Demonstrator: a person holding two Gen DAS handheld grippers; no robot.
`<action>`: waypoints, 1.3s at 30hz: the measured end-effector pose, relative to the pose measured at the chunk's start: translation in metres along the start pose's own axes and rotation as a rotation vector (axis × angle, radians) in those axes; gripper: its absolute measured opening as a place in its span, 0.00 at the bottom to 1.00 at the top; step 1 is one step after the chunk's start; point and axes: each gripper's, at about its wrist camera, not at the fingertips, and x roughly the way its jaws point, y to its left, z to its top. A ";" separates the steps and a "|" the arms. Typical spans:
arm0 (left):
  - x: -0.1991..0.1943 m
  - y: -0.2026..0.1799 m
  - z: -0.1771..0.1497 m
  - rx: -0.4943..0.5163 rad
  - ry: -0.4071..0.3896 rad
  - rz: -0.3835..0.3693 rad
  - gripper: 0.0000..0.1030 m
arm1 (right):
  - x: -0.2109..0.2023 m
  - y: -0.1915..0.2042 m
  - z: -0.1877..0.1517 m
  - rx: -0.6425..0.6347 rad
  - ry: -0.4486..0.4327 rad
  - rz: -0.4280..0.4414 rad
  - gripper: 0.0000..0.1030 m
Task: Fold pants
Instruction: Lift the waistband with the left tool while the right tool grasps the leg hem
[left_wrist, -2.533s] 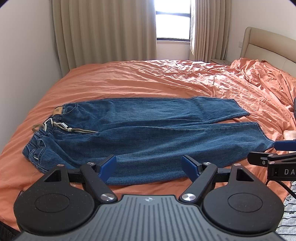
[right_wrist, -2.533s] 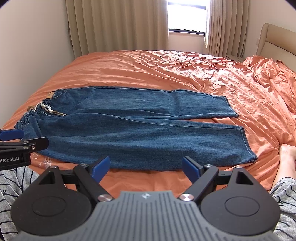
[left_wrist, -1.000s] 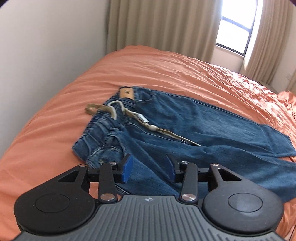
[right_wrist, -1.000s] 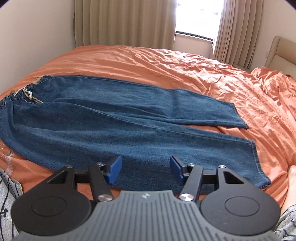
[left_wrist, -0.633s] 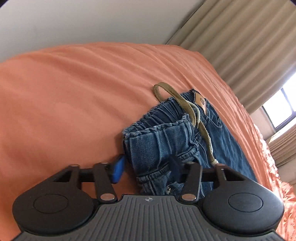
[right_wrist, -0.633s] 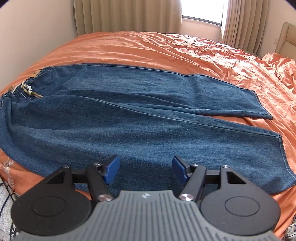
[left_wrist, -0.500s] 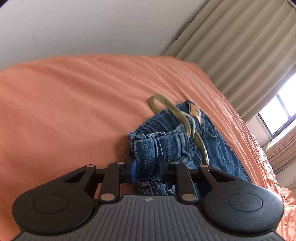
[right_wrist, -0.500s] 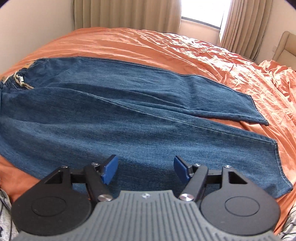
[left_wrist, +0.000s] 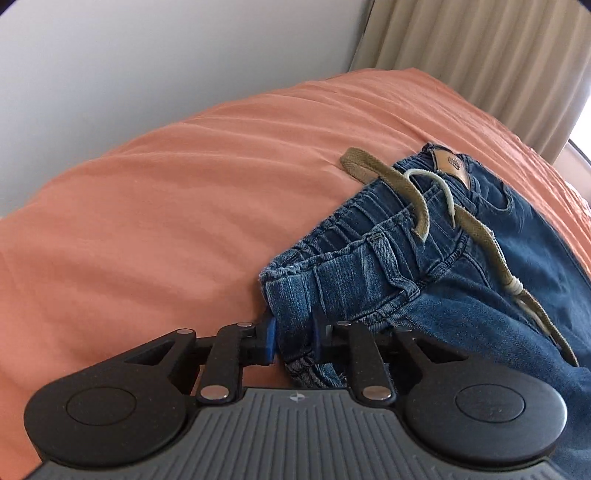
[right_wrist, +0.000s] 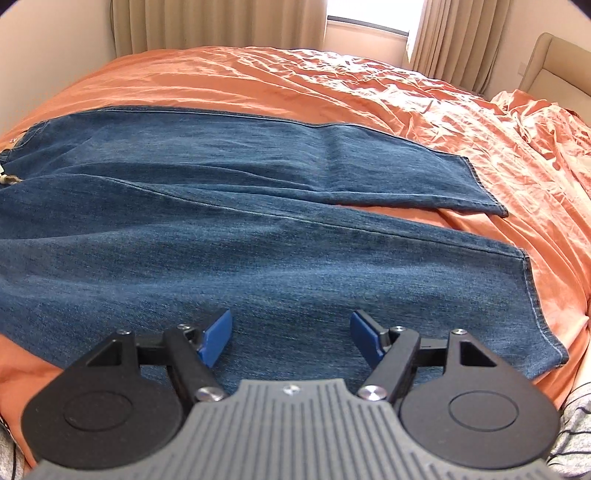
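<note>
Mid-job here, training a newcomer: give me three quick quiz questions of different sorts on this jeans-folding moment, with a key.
1. True or false: the left tool is shut on the jeans at the waistband.
2. The right tool is: A) open above the near leg, B) gripping a hem, C) holding the drawstring.
3. Fill in: the jeans lie on an ___ bedsheet.

Key: 1 true; 2 A; 3 orange.

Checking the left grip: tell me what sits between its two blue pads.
In the left wrist view, the left hand-held gripper pinches the jeans waistband corner between its pads; nothing else lies there.
</note>
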 end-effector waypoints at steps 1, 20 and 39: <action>-0.008 -0.005 0.003 0.039 -0.001 0.007 0.25 | -0.004 -0.005 -0.002 0.001 -0.005 0.004 0.68; -0.101 -0.139 -0.131 1.433 0.032 -0.002 0.43 | -0.053 -0.061 -0.023 -0.037 -0.012 0.099 0.69; -0.118 -0.181 -0.112 1.166 -0.120 0.123 0.05 | -0.070 -0.132 -0.064 -0.431 0.068 0.031 0.41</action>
